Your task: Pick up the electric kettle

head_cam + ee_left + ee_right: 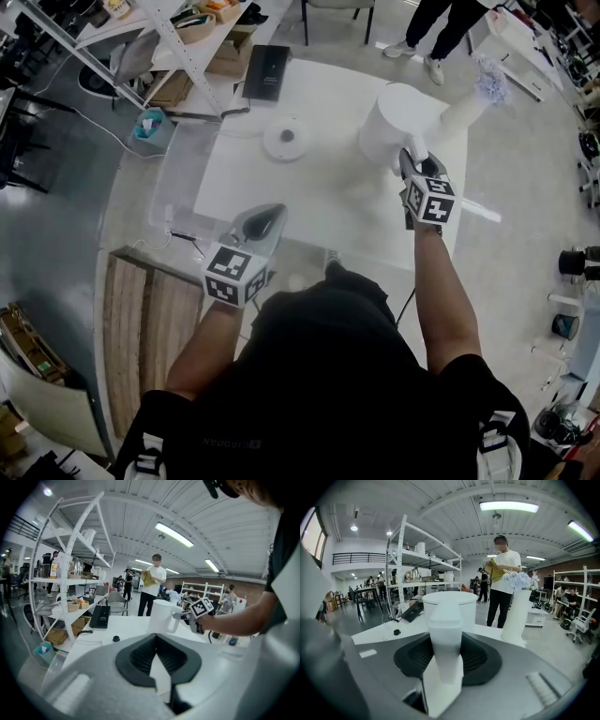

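The white electric kettle (pixel 398 127) stands upright on the white table (pixel 309 211), off its round base (pixel 287 139). My right gripper (pixel 420 172) reaches its handle from the near side. In the right gripper view the white handle (pixel 445 637) stands between the ribbed pads (pixel 480 656), with dark gaps on both sides, so the jaws look open around it. The kettle body (pixel 447 604) rises just behind. My left gripper (pixel 258 225) hovers open and empty over the table's near edge. In its own view it (pixel 157 660) faces the kettle (pixel 159 617).
A tall white vase (pixel 466 108) with pale flowers stands right of the kettle. A black box (pixel 266 70) lies at the table's far left. A white shelf rack (pixel 70 573) is left of the table. A person (pixel 502 581) in a white shirt stands beyond it.
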The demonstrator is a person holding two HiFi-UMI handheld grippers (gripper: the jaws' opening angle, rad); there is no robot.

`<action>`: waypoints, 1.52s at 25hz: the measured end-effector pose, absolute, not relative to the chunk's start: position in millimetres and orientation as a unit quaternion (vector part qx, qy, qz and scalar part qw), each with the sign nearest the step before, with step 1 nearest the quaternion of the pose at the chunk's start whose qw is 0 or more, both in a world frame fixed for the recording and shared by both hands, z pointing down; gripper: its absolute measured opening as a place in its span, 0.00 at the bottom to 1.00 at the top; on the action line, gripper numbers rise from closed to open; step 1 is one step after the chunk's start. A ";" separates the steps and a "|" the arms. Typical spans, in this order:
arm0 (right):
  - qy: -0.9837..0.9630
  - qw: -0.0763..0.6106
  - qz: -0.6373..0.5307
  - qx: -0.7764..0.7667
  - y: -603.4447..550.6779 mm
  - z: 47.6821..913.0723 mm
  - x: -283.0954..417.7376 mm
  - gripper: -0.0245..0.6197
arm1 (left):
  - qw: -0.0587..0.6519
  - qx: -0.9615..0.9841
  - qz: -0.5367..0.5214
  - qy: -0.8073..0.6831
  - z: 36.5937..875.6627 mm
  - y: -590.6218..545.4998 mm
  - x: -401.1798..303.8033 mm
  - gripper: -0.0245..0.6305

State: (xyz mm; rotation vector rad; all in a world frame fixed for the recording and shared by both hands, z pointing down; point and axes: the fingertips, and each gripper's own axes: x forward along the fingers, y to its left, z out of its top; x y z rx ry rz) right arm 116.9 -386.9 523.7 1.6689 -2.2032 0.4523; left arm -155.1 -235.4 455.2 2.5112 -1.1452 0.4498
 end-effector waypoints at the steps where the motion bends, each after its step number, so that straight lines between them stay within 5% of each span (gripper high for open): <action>1: -0.774 0.169 0.159 0.589 -384.2 523.5 118.0 0.29 | 0.171 0.884 0.158 -0.404 455.0 -233.0 -156.2 0.04; 10: -0.757 0.165 0.155 0.613 -347.5 520.0 125.8 0.27 | 0.170 0.882 0.157 -0.411 454.9 -200.6 -165.0 0.04; 22: -0.802 0.107 0.163 0.565 -262.1 495.3 68.9 0.05 | 0.166 0.882 0.142 -0.418 450.3 -160.5 -178.4 0.04; 38: -0.873 0.073 0.134 0.463 -190.9 433.3 -8.3 0.05 | 0.151 0.891 0.106 -0.416 425.8 -144.9 -165.5 0.04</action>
